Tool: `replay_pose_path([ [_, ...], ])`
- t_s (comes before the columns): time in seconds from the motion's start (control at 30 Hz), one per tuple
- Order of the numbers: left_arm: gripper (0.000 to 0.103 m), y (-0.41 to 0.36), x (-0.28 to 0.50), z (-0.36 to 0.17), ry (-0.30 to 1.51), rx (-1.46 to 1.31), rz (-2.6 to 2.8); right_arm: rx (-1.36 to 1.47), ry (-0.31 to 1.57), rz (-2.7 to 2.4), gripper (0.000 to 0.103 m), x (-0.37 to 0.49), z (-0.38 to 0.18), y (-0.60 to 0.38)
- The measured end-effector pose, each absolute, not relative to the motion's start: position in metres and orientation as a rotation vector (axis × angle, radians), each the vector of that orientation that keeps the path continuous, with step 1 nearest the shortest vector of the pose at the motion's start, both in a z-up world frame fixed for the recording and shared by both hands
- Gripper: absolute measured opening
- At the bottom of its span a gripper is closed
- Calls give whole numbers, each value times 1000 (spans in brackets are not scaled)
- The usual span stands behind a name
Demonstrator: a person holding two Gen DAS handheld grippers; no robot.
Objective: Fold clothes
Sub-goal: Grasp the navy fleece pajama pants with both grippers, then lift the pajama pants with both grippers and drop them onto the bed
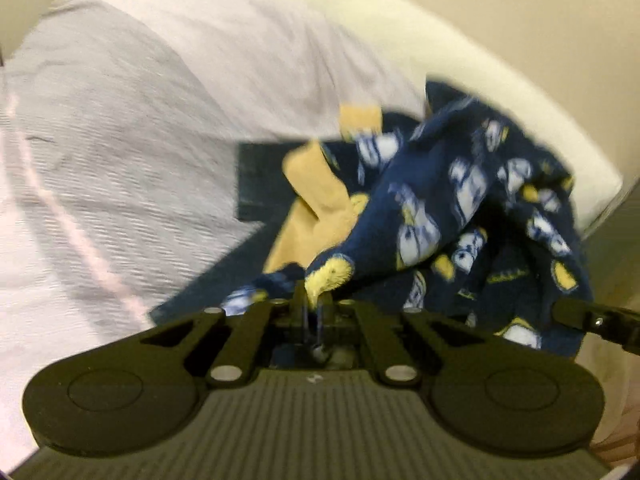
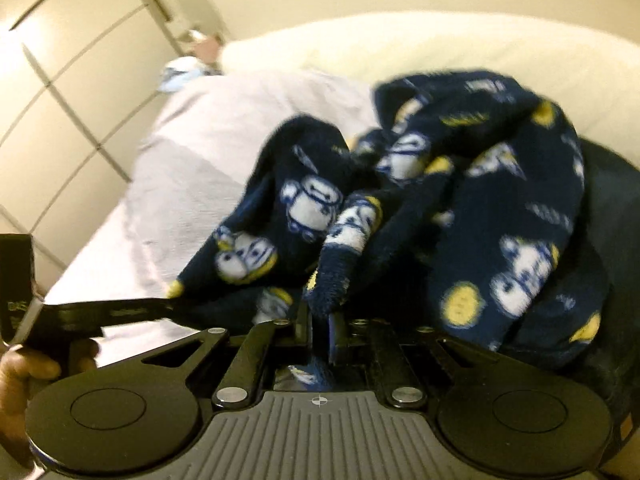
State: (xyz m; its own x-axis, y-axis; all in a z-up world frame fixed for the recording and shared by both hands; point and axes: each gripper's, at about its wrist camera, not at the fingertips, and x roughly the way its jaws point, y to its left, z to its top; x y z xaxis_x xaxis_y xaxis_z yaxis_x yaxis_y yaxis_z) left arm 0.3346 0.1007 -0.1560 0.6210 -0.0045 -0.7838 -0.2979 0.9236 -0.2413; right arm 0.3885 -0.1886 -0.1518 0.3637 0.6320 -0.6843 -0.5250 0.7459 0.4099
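Your right gripper (image 2: 320, 320) pinches a bunched fold of navy fleece garment (image 2: 460, 200), printed with white cartoon figures and yellow spots. The garment heaps over a pale bedsheet (image 2: 200, 160). At lower left, your left gripper (image 2: 160, 306) also grips its edge.

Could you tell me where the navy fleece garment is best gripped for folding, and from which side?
At its edges. The navy fleece garment hangs bunched, so pinch the hem from below: the left gripper holds a yellow-trimmed edge, the right gripper a navy one.
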Motion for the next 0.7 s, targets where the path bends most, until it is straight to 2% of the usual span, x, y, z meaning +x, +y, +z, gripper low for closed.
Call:
replay_pose_path([
  [0.13,2,114,292,-117,826,-374,219,145,878,770,6,365,-129,-201],
  [0.33,2,107,259,-93,795,-385,257,238,760,712,6,340,-98,-237],
  [0.7,2,75,250,-106,850,-348,186,404,586,376,6,310,-50,-317],
])
